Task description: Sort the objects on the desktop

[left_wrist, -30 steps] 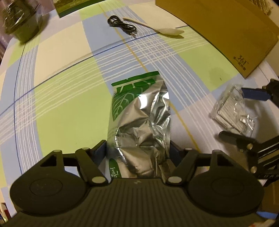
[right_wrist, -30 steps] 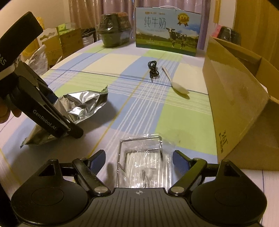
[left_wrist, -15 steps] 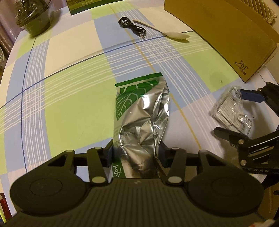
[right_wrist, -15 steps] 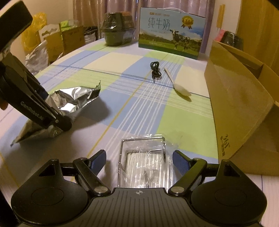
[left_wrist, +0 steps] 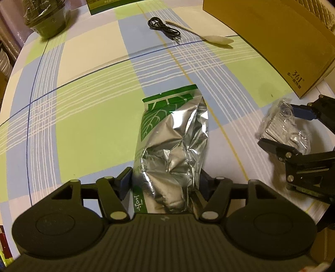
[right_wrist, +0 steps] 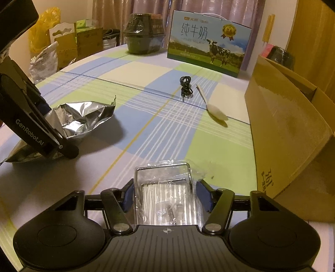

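Two tools (left_wrist: 165, 180) (right_wrist: 165, 194), each astride a packet

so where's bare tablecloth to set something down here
Free: the wide stretch between the foil bag, the dark pot and the black cable. Crowded: the near edge by the clear packet and cardboard box.

Bench (left_wrist: 88, 117) cloth was checked in pale green, light blue and cream, crossed by white line bands, thin dark-blue lines and one yellow line. Foil bag (left_wrist: 173, 144) was crinkled silver with a green leaf print and green top band. Cable (left_wrist: 164, 28) black; spoon (left_wrist: 211, 38) cream-white. Cardboard box (right_wrist: 289, 129) plain tan, small dark print at its lower corner. Milk carton (right_wrist: 207, 44) blue-green, with a black-and-white cow.
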The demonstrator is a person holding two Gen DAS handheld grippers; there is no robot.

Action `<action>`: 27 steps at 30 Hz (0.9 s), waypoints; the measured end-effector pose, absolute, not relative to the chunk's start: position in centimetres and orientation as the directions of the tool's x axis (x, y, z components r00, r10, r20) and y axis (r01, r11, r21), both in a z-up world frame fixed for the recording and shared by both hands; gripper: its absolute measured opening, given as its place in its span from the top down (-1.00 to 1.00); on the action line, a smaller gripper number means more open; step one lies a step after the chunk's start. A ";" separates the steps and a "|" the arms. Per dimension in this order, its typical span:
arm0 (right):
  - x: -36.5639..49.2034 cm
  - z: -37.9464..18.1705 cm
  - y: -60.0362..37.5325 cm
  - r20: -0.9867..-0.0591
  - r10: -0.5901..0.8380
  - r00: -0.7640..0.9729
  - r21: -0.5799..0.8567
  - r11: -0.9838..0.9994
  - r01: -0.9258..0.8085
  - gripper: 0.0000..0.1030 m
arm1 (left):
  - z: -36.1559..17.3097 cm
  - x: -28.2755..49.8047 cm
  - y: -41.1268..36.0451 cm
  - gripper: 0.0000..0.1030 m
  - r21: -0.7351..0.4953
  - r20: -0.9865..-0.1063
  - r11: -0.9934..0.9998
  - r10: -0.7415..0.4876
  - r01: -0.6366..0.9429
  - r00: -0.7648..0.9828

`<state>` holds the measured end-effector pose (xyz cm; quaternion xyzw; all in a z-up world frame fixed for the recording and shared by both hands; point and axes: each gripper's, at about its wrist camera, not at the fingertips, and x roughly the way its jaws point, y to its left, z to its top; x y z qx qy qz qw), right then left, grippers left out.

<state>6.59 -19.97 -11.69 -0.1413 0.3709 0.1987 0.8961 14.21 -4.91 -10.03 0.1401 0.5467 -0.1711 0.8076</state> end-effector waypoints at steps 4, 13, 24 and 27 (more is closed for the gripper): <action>6.5 -11.5 -19.8 -0.721 0.250 0.646 -0.106 0.882 -0.460 0.02 | -10.0 14.2 -4.8 0.00 0.039 -0.930 0.904 -0.124 0.426 0.347; 5.9 -9.7 -20.5 -0.710 0.259 0.655 -0.047 0.910 -0.411 0.02 | -9.2 13.4 -4.3 0.16 0.019 -0.928 0.912 -0.136 0.409 0.347; 4.7 -7.3 -21.8 -0.707 0.267 0.654 0.035 0.938 -0.344 0.02 | -7.6 11.0 -3.6 0.17 -0.010 -0.920 0.927 -0.156 0.375 0.360; 4.1 -6.8 -22.0 -0.704 0.271 0.657 0.050 0.941 -0.335 0.02 | -7.2 10.3 -3.7 0.17 -0.012 -0.918 0.930 -0.156 0.368 0.365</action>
